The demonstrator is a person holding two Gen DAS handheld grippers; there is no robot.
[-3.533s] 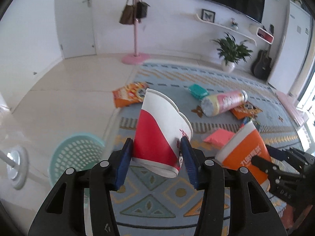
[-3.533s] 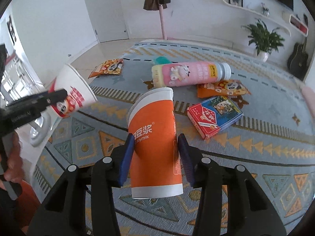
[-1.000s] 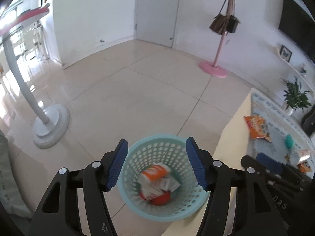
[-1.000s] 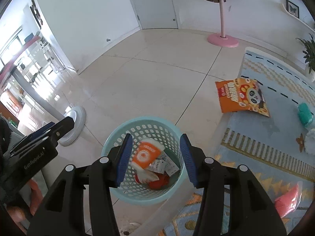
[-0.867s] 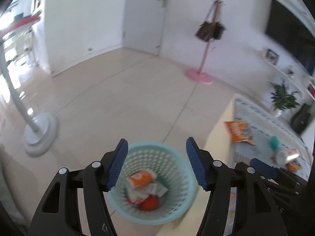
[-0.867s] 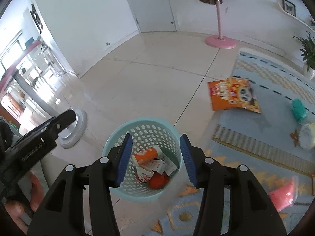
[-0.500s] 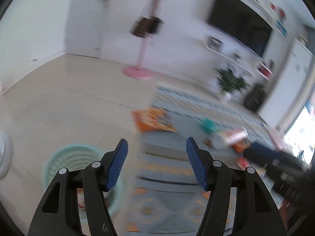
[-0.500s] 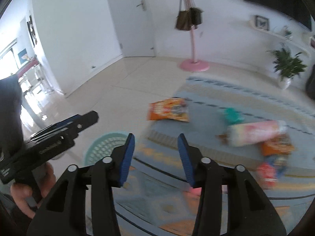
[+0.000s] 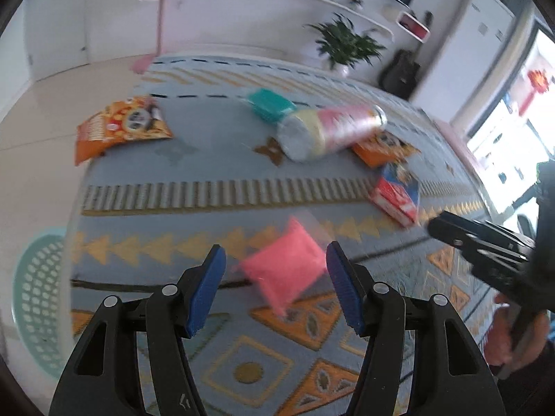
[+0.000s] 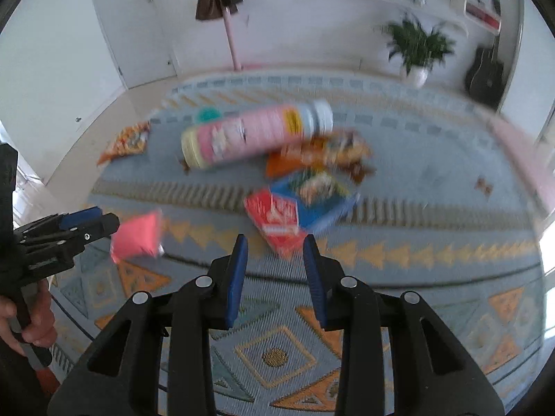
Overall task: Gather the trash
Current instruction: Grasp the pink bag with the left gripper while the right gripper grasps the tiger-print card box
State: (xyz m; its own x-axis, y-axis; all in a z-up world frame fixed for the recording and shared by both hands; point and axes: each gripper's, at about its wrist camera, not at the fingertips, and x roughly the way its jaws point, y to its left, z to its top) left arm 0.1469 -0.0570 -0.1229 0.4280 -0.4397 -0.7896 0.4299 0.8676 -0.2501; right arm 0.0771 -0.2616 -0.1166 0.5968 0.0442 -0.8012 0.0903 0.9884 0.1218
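Two empty grippers I hold over the rug, left gripper wide apart framing a pink packet, right gripper just narrowing, nothing between, near a red-and-blue box.

White walls, patterned rug — potted plant, bright window.

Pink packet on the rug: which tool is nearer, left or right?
Left. The left tool frames the pink packet just ahead of its open jaws. The right tool, empty and closing, points at the red and blue box instead.
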